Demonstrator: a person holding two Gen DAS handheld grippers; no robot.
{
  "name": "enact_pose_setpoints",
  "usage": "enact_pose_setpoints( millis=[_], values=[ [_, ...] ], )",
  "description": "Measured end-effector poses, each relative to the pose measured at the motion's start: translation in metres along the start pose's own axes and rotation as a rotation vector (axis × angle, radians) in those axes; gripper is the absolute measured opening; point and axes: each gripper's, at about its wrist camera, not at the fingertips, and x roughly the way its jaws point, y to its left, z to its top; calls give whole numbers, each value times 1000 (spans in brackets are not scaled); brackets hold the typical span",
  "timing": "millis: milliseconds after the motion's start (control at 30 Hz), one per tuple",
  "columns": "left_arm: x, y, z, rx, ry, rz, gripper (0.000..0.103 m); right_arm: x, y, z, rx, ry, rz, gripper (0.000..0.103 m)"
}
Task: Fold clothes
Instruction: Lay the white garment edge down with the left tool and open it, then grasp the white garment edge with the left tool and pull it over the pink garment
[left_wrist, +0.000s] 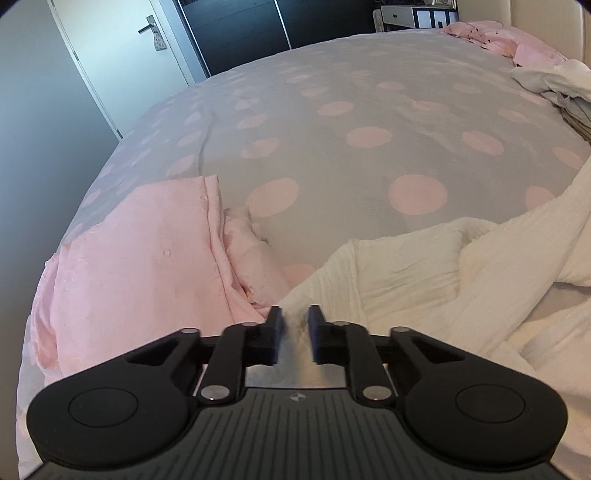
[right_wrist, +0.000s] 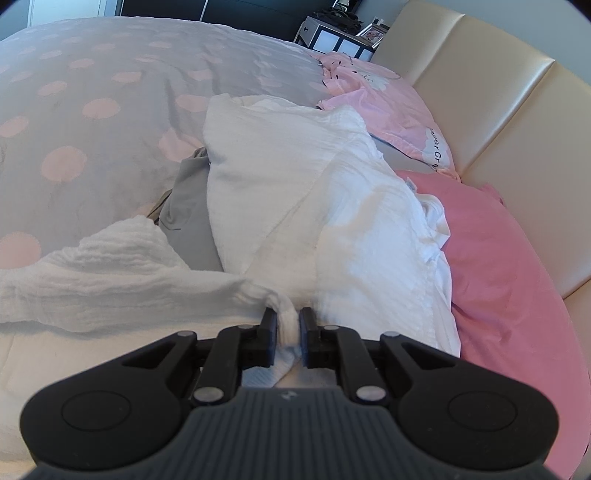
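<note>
A white crinkled garment lies spread over the bed, stretched between both grippers. My left gripper is shut on a corner of it, with white cloth pinched between the black fingers. In the right wrist view the same white garment runs left from my right gripper, which is shut on a bunched edge of it. A folded pink garment lies left of the left gripper.
The bed has a grey cover with pink dots. A pile of white cloth and a grey garment lie ahead of the right gripper. Pink pillows rest against a cream headboard. A door stands far left.
</note>
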Motion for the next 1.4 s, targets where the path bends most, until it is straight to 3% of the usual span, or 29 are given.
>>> enact_pose_setpoints(
  millis=[100, 367, 633, 800, 933, 1100, 1200, 1333, 1400],
  values=[
    [-16, 14, 1, -91, -41, 0, 1, -1, -1, 0, 6, -2, 2, 13],
    [-75, 61, -11, -306, -160, 140, 1, -19, -3, -5, 1, -25, -3, 13],
    [-100, 84, -11, -415, -233, 245, 1, -41, -12, -17, 24, -26, 5, 13],
    [-74, 72, -8, -354, -105, 266, 3, -49, -14, -22, 20, -33, 4, 13],
    [-74, 59, -16, -238, -96, 292, 13, -49, -13, -25, 1, -34, 6, 13],
    [-91, 50, -34, -136, -107, 251, 26, -45, -13, -26, -12, -38, 12, 13],
    [-100, 37, -47, -39, -109, 190, 27, -42, -13, -25, -13, -39, 16, 13],
    [-87, 15, -68, 93, -42, 109, 27, -39, -13, -25, -10, -37, 19, 13],
    [-71, 4, -80, 162, 22, 109, 27, -38, -12, -24, -11, -35, 18, 13]
  ],
)
